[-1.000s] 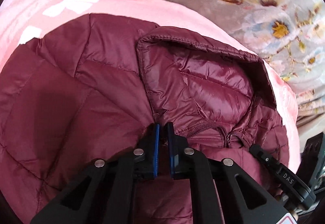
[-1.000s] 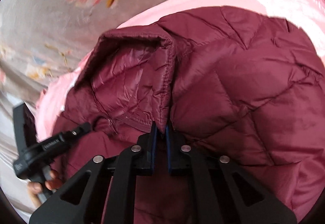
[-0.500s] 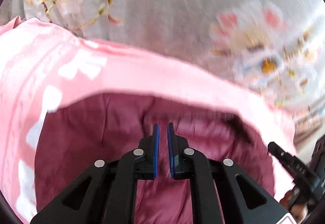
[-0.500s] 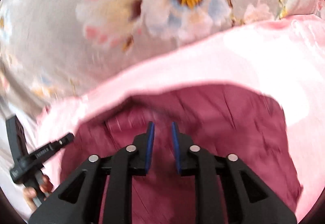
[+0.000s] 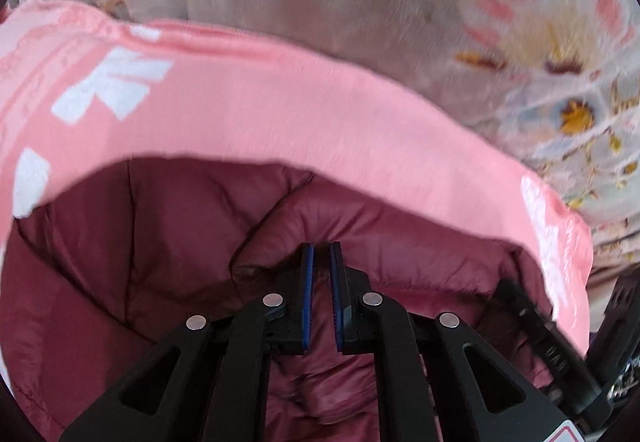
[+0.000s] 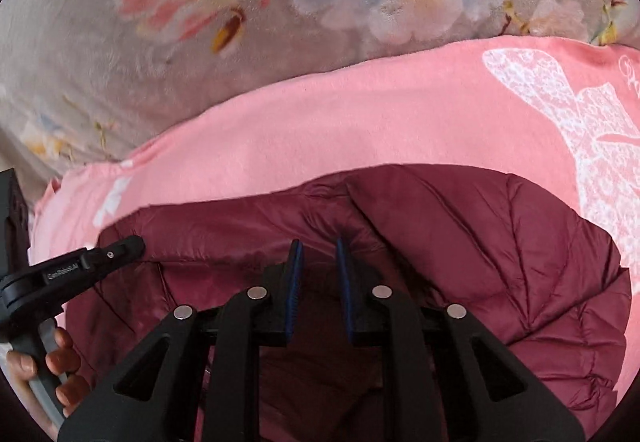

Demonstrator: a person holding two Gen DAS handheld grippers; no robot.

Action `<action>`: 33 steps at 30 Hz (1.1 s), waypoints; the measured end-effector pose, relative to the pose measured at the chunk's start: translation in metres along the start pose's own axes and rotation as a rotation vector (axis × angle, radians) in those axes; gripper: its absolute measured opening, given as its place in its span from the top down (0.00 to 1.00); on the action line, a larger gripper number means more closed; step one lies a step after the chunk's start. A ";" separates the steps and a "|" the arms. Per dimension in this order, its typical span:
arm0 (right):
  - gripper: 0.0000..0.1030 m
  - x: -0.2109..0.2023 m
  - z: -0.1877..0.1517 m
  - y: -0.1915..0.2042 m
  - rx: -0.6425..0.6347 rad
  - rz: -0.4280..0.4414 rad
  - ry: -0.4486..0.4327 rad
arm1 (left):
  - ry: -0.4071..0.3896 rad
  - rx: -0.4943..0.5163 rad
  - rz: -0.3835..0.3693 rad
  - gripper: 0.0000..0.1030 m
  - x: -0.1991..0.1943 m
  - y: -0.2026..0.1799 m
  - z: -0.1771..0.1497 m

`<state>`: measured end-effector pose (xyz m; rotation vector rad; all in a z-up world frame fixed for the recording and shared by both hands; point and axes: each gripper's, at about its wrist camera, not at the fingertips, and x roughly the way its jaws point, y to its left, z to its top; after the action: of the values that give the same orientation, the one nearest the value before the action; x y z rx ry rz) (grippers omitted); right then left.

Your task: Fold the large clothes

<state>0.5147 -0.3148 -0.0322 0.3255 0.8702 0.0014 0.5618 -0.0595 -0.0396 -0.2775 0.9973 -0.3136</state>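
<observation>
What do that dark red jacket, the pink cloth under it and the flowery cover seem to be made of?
The dark red jacket looks like thin, slightly glossy synthetic shell with padding: stitched quilt lines and puffy panels show. The pink cloth looks like soft matte knit, perhaps cotton, with a white print. The flowery cover looks like plush fleece: its surface is fuzzy.

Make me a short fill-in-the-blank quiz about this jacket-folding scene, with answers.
1. The puffy jacket is dark ____ in colour.
2. The jacket lies on a ____ cloth with white prints.
3. The blanket beneath everything has a ____ pattern.
4. The pads on the left gripper are ____.

Answers: red; pink; flower; blue
</observation>
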 end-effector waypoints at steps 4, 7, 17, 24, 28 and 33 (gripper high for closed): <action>0.85 0.004 -0.005 0.007 -0.067 -0.046 -0.006 | 0.002 0.055 0.030 0.93 0.010 0.007 -0.014; 0.85 0.009 -0.011 0.015 -0.131 -0.096 -0.025 | -0.024 0.094 0.038 0.93 0.013 0.006 -0.019; 0.85 0.015 -0.021 0.025 -0.192 -0.169 -0.079 | -0.113 0.200 0.124 0.93 0.018 -0.007 -0.033; 0.85 0.015 -0.022 0.026 -0.202 -0.179 -0.084 | -0.125 0.239 0.179 0.93 0.020 -0.013 -0.034; 0.85 0.015 -0.023 0.027 -0.209 -0.185 -0.086 | -0.127 0.252 0.195 0.93 0.021 -0.016 -0.033; 0.85 0.016 -0.023 0.028 -0.216 -0.193 -0.087 | -0.131 0.271 0.218 0.93 0.024 -0.021 -0.035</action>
<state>0.5111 -0.2793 -0.0499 0.0381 0.8038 -0.0962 0.5416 -0.0908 -0.0683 0.0568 0.8362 -0.2249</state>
